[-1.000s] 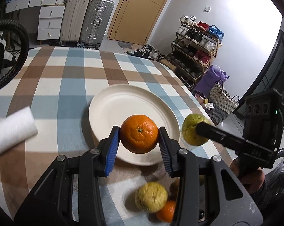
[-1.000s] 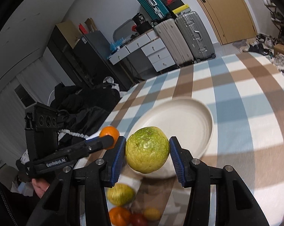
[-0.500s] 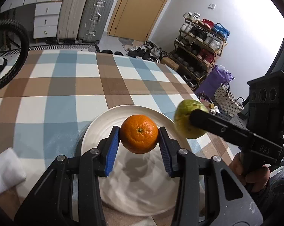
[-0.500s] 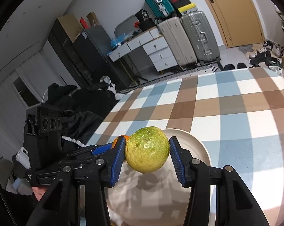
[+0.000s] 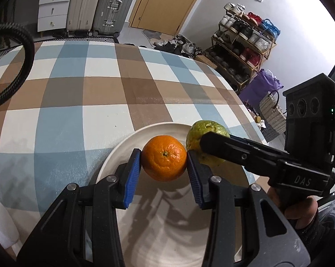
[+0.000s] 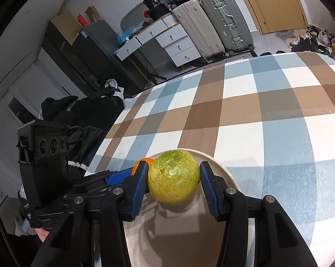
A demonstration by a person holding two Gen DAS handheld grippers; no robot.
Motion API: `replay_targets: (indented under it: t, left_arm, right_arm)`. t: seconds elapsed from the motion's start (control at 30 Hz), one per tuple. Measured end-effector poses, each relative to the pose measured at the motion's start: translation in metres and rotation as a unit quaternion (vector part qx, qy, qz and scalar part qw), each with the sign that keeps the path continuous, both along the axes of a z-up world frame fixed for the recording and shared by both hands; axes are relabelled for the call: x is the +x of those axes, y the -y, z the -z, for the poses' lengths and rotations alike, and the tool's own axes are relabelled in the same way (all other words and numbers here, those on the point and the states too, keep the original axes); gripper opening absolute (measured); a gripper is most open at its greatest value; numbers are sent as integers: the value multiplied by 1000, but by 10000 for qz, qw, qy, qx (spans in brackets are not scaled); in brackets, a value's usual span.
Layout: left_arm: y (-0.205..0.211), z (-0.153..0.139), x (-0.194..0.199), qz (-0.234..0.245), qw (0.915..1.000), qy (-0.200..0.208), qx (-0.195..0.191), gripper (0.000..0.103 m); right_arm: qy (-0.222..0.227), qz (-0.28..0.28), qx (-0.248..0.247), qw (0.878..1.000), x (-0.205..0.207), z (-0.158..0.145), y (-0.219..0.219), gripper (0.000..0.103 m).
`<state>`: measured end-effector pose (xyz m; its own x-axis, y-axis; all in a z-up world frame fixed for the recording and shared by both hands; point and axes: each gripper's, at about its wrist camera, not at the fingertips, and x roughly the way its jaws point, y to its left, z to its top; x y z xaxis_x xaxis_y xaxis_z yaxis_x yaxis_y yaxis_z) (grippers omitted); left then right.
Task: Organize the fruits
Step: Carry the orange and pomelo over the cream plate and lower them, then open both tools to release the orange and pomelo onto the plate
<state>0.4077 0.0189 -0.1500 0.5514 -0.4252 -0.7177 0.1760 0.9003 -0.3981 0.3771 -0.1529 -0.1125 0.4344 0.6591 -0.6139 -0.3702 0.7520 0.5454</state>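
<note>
The left gripper has its blue-padded fingers pressed against both sides of an orange, holding it stem end toward the camera above the far half of a cream plate. The right gripper grips a bumpy green-yellow fruit in the same way, its pads closed on the fruit's flanks, also over the plate near its far rim. The two fruits sit side by side, the green-yellow fruit just to the right of the orange and nearly touching it; from the right wrist view only a sliver of the orange peeks out behind the left pad. Shadows of both tools fall on the plate's surface below. A hand wraps the right gripper's handle at the right edge of the left wrist view. The plate rests on a table covered with a blue, brown and white checked cloth. Beyond the table stand suitcases, a white drawer unit, a wooden door and a shoe rack.
</note>
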Motion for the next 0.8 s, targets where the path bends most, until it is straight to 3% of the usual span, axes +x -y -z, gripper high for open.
replay_targets:
  t: [0.23,0.3,0.47,0.67,0.73,0.8]
  left_arm:
    - [0,5,3,-54,9999,-113,-16,39]
    - [0,3,1,-76,9999,-111,24,48]
    - [-4,-6,-8,-252,9997,-6,5,57]
    - [-5,-25,-36,-379,9991,149,67,63]
    - [-4,-34,-49,-442,9987,224,149,64]
    - [-2,-42,-61,-468,9983,298,198,66]
  right_arm:
    - [-220,165,6,9996,4,8,2,51]
    - [-180,188,71,9996,3,6,4,53]
    - [-42,285,145,9995,-10,-9,13,57]
    - [441,466,216,9977,-49,-44,33,76]
    - [608,571,198,9963,-67,-55,40,87]
    - [733,647,225,9950,-84,-63,46,88]
